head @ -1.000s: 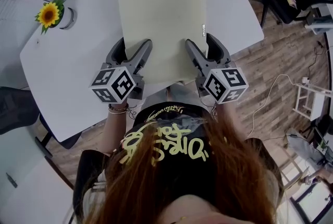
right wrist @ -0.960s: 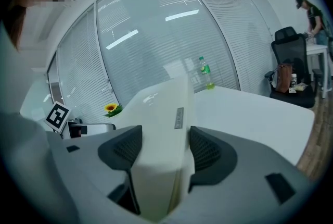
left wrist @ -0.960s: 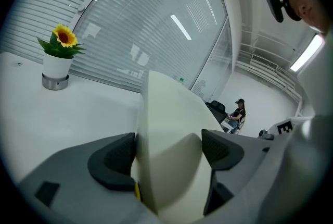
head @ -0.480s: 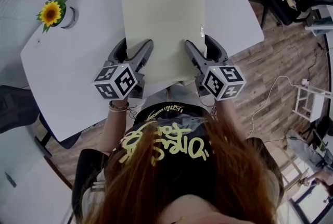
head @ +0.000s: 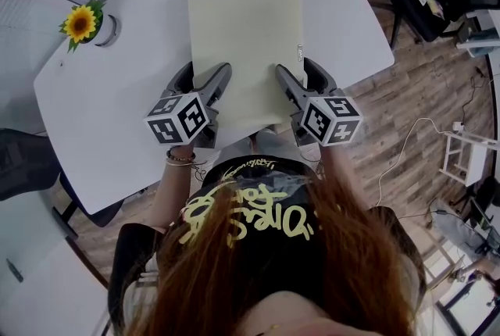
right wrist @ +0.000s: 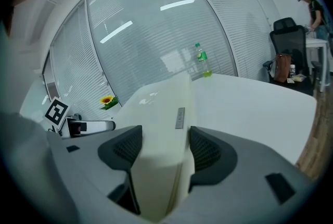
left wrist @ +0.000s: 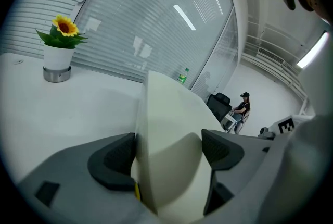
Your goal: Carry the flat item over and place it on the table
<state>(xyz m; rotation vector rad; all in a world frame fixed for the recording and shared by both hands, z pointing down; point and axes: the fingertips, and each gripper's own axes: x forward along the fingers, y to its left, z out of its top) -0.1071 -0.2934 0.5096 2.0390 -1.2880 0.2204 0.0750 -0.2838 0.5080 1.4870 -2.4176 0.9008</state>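
Sheet (head: 246, 45) of pale cream material, square and smooth, with a small tag (head: 299, 51) on its right edge, spreads from the middle of the tabletop (head: 117, 108) to its near edge. The left gripper (head: 205, 76) and the right gripper (head: 297, 70) each pinch the sheet's near edge between their pads.

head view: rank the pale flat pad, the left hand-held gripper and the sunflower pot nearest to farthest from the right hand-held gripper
1. Pale flat pad: clamped in the right hand-held gripper, at its near right edge.
2. Left hand-held gripper: across the pad, gripping its near left edge.
3. Sunflower pot: far left corner of the white table.
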